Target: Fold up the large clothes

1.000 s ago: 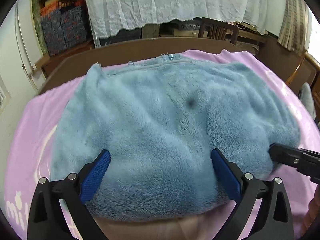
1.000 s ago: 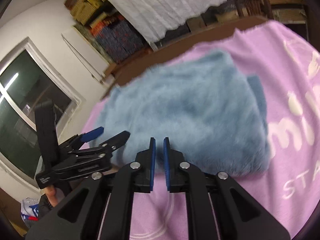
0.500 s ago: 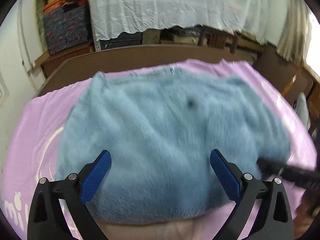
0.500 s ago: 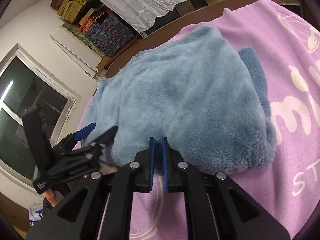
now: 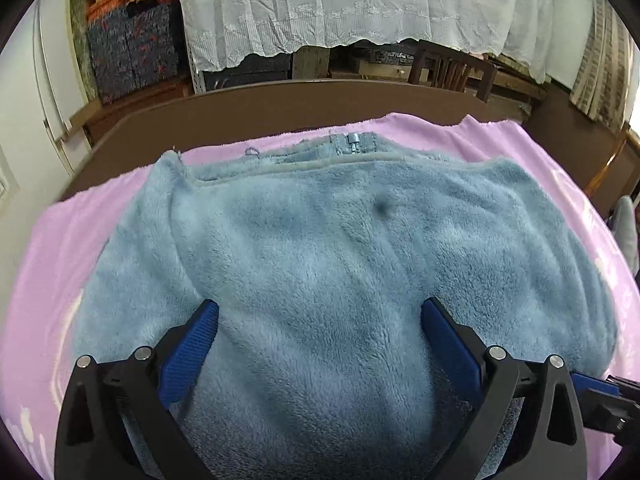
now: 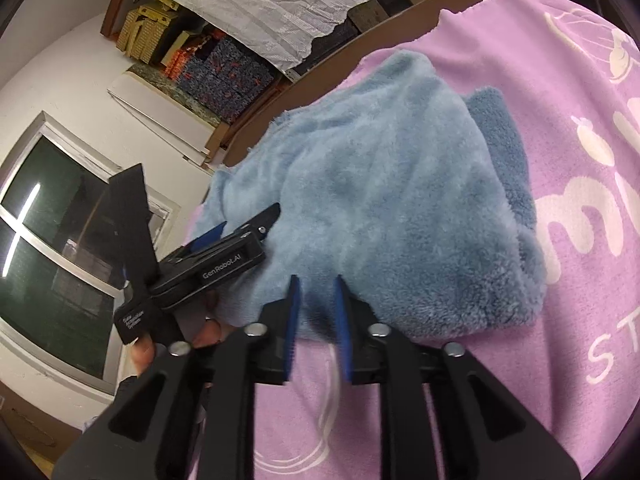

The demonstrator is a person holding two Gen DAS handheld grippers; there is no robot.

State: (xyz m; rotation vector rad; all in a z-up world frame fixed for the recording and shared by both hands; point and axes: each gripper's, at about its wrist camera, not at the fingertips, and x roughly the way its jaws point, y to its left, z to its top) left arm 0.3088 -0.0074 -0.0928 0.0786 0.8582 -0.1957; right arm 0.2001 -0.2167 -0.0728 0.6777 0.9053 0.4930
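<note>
Your left claw point(image 5: 318, 320) is spread wide, its blue pads point(image 5: 192, 344) standing to either side of the near part of the folded blue fleece garment point(image 5: 340, 264), with the pile bulging up between them and neither pad pressing in. The garment lies in a thick folded bundle on the pink blanket point(image 5: 60, 240) that covers the brown bench point(image 5: 248, 112); its grey-trimmed edge and a small zipper pull point(image 5: 354, 145) sit at the far side, close to the blanket's far hem. Your right claw point(image 6: 316, 292) has just been opening: its jaws now stand a little apart, tips at the near edge of the fleece, and whether any fabric lies between them cannot be told, since the tips are blurred against the pile. From the right wrist view you can see the left claw reaching over the bundle's left side, with your fingers point(image 6: 208, 330) wrapped under its black handle. A darker blue layer point(image 6: 504, 152) shows under the bundle's right edge, and white lettering point(image 6: 608, 204) runs across the blanket beside it. Behind the bench, a white lace cloth point(image 5: 360, 4) hangs over stacked storage.
</note>
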